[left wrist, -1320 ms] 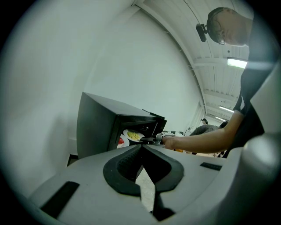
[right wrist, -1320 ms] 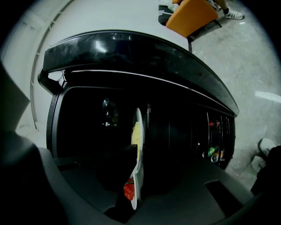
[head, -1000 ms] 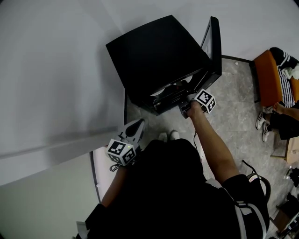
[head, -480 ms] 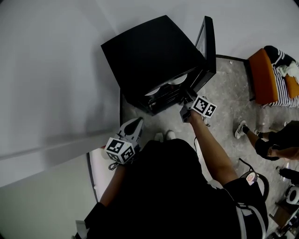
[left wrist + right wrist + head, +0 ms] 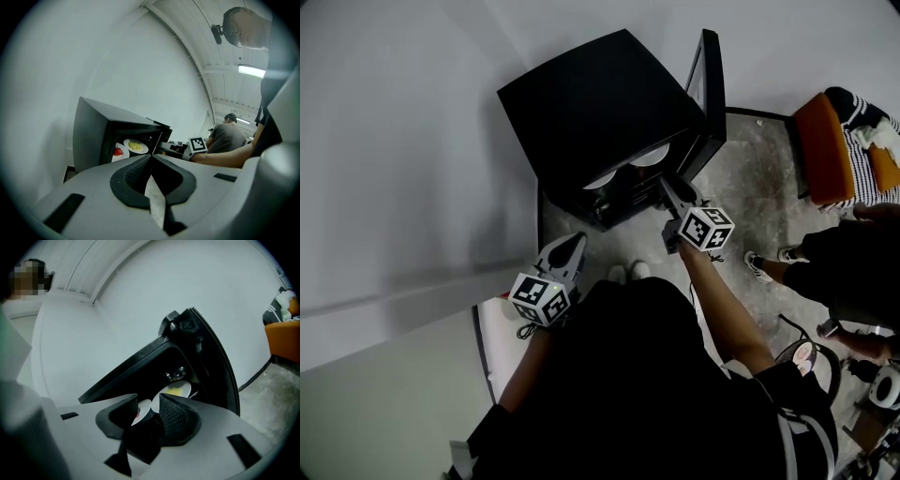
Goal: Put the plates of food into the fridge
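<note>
Nearest the person, the left gripper is held level beside the body, well apart from the work. Its jaws are pressed together with nothing between them, and it is judged idle.

Further out, the right gripper is held just before the mouth of the fridge. Its jaws have just been opening and stand wide apart. Nothing is held between them; only the fridge interior is seen through the gap.

Inside the black fridge, two white plates are seated side by side on one shelf. The strawberry plate lies to the left and the plate of yellow food to the right and slightly deeper. Both are judged to be stowed, so loading appears complete.

The fridge door stands wide open at the right of the cabinet.

The step in hand is judged to be the withdrawal of the right gripper, with closing the door to follow. The gripper should be drawn straight back out, so that the plate rims and shelf edge are not clipped. The door should then be pushed on its outer face, slowly, so that the plates are not jolted.

Beyond, an orange chair and a bystander are noted on the floor, clear of the door's swing.
</note>
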`<act>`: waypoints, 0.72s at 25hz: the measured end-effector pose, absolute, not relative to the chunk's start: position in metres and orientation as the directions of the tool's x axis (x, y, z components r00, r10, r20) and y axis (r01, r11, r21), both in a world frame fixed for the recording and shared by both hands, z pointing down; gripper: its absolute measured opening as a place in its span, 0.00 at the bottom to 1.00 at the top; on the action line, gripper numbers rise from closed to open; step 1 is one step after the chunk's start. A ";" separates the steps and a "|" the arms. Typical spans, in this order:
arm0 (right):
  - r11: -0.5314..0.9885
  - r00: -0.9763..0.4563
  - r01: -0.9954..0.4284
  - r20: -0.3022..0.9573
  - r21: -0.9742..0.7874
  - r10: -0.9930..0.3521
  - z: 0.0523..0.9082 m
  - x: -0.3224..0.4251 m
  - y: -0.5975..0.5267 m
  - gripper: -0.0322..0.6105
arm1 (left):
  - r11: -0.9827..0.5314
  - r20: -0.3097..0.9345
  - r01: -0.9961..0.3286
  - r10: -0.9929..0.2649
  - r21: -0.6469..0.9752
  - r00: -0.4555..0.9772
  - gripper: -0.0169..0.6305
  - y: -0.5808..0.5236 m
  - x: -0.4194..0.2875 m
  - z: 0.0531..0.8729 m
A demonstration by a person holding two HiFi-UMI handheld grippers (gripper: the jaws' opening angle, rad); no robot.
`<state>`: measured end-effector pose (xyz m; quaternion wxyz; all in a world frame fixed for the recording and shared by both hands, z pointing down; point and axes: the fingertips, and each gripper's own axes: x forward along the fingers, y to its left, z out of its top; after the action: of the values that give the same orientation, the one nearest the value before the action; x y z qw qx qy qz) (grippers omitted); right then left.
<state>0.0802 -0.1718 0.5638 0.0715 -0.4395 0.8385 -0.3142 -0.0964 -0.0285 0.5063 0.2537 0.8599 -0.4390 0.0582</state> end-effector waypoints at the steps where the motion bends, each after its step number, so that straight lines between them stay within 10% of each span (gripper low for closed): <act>1: 0.432 -0.610 -0.694 0.151 -0.576 -0.778 0.559 0.079 -0.168 0.29 | -0.487 0.323 -0.785 -0.726 0.383 0.608 0.06 -0.028 -0.096 0.506; 18: 0.499 -0.624 -0.725 0.148 -0.475 -0.767 0.527 0.089 -0.108 0.29 | -0.532 0.317 -0.768 -0.705 0.356 0.635 0.06 -0.017 -0.075 0.508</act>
<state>0.0887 -0.1080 0.5271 0.0411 -0.4315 0.8646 -0.2541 -0.0746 -0.0173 0.5077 0.2367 0.8725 -0.4220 0.0672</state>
